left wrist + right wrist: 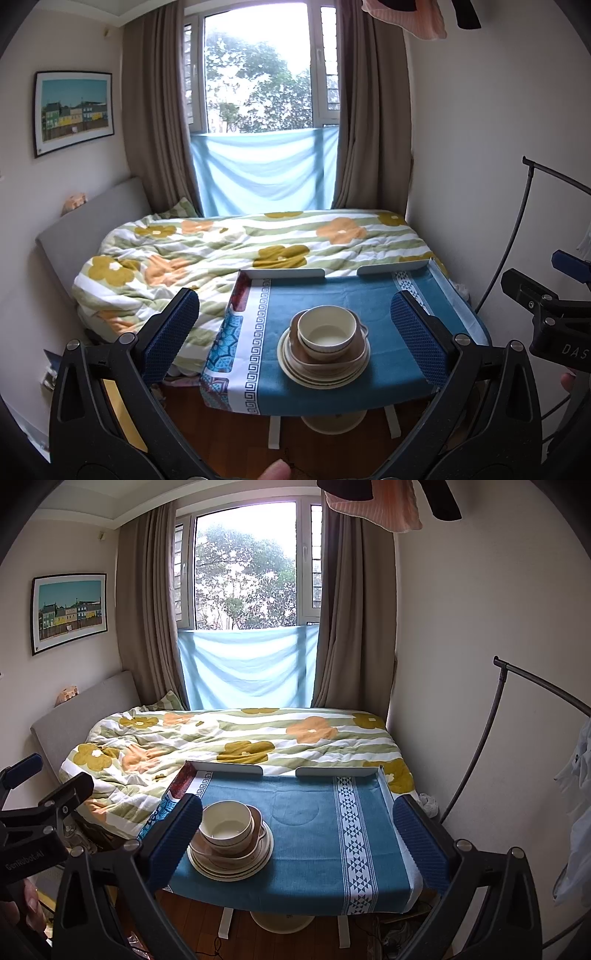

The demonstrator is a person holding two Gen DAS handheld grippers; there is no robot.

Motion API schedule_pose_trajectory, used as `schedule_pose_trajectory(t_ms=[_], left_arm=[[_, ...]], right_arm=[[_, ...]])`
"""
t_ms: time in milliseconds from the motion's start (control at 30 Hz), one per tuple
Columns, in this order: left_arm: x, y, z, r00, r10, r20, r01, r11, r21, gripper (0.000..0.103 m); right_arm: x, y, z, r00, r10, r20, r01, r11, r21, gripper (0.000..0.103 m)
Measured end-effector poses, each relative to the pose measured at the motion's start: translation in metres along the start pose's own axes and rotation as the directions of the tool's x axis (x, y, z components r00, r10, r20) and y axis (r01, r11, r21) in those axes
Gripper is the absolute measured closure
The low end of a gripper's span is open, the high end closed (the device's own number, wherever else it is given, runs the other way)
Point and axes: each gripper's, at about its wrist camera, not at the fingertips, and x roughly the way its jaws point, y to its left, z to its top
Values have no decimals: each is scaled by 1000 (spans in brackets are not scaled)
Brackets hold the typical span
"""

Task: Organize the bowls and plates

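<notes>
Crockery nested in one stack (323,350) on blue tablecloth (332,295): cream bowl (327,328) topmost, plates beneath. Left gripper (295,332) and right gripper (301,834) spread wide, empty, short of stack. Sorting seemingly either finished or not begun.

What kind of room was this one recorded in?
Almost certainly a bedroom at home. A bed with a flowered quilt lies under a curtained window, and a framed picture hangs on the wall. The stacked dishes sit on a small table with a blue cloth beside the bed.

Bright window (258,74) backlights the dim room; fisheye-curved edges.
</notes>
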Motion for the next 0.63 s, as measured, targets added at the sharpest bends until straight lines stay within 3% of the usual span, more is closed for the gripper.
schedule_pose_trajectory(t_ms=[133,633], left_arm=[[0,0,-2,999,32,10,-32,999,19,0],[11,6,0,999,42,14,-42,999,18,0]], right_arm=[[0,0,0,1000,1,-1,-1,1000,0,1],[8,3,1,1000,9,-11,-9,1000,7,1]])
